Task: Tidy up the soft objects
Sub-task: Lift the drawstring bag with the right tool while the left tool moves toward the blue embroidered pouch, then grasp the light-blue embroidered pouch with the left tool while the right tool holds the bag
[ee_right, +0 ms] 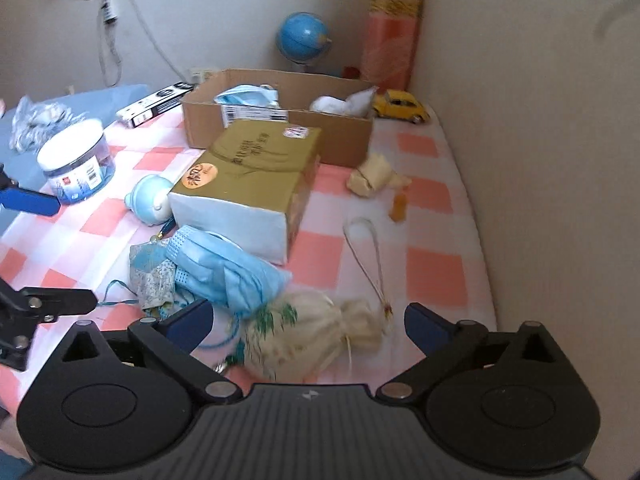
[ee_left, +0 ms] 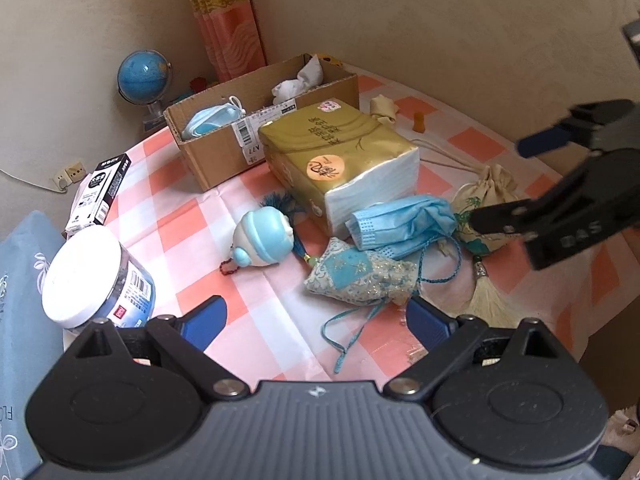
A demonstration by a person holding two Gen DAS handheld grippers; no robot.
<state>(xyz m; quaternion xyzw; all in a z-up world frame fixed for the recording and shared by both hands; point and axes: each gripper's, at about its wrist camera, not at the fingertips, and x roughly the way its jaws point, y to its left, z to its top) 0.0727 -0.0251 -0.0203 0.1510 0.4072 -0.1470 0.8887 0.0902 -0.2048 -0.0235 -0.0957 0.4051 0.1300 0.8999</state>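
On the pink-checked tablecloth (ee_right: 436,200) things are looking maybe a third sorted. The cardboard box (ee_right: 344,136) at the back is already holding a blue face mask (ee_right: 246,96) and some white socks (ee_right: 340,105), so that bit's done. Still sitting out in front of the gold tissue pack (ee_right: 248,176): another crumpled blue mask (ee_right: 232,272), a patchwork sachet (ee_right: 152,276) partly tucked under it, the cream drawstring pouch (ee_right: 316,336) with the bamboo print, a squishy blue toy (ee_left: 262,242) and a small cream bundle (ee_right: 374,176) near the box.

The right gripper (ee_right: 308,326) is hanging right over the cream pouch with its jaws spread as wide as they go, pouch lying between them but the pads aren't pressing on it. The left gripper (ee_left: 316,318) is hovering over the sachet end of the pile, also spread wide and carrying nothing.

I'm guessing the pouch is going next, then the mask and sachet, so there's a fair bit left to move into that box
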